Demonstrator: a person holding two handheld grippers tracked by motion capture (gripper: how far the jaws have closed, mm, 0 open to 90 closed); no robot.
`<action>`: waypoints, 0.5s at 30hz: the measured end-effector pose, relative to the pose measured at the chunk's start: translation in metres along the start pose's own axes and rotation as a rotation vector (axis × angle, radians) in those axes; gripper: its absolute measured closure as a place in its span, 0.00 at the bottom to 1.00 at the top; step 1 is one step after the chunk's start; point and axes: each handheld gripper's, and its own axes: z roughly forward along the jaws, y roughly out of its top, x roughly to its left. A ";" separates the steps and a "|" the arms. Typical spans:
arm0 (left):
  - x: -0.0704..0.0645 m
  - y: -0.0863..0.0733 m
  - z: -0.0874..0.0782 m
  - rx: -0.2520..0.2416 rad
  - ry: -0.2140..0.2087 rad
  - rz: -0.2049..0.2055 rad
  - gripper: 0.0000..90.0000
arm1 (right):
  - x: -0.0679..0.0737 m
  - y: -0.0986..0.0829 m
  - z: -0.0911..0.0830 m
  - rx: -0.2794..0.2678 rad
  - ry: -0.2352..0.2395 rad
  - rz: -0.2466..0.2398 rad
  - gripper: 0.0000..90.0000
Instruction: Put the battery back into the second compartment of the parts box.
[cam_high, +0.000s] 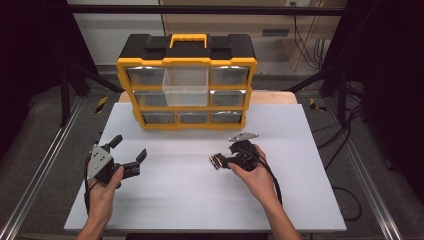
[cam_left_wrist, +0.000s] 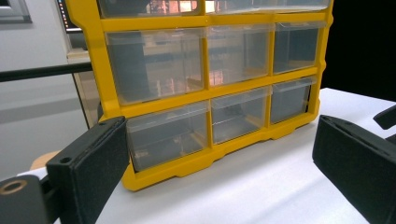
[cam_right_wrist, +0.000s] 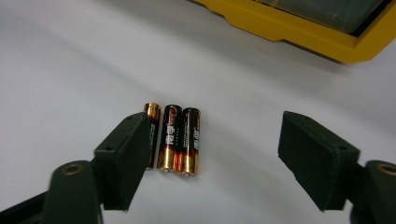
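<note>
At the bottom of the high view two forearms come in, each hand wrapped around a black gripper. The left gripper (cam_high: 129, 152) sits lower left, angled up and to the right, its jaws spread wide and holding nothing; a grey three-cornered plate caps it. The right gripper (cam_high: 216, 161) lies right of centre, turned leftward, wrist bent — its jaws also stand well apart.

In the right gripper view three batteries (cam_right_wrist: 173, 138) lie side by side, touching, on the matte white table (cam_right_wrist: 70, 70). They are smooth black-and-gold cylinders, in the left half of the gap between the jaws; the leftmost is partly hidden behind the left jaw.

Farther off, at upper centre of the high view, stands a yellow-framed organizer (cam_high: 186, 82) with clear plastic drawers — one drawer (cam_high: 186, 86) in the middle pulled out — and a black top with a yellow handle.
</note>
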 end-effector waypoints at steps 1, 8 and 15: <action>0.000 0.000 0.000 0.000 -0.001 -0.002 0.04 | 0.000 0.000 0.000 -0.001 0.003 -0.002 0.34; 0.001 -0.002 0.001 0.008 -0.005 -0.010 0.04 | 0.001 0.000 0.000 -0.009 0.010 -0.004 0.49; 0.004 -0.003 0.001 0.009 -0.005 -0.031 0.04 | 0.004 -0.001 0.006 0.008 0.019 -0.011 0.65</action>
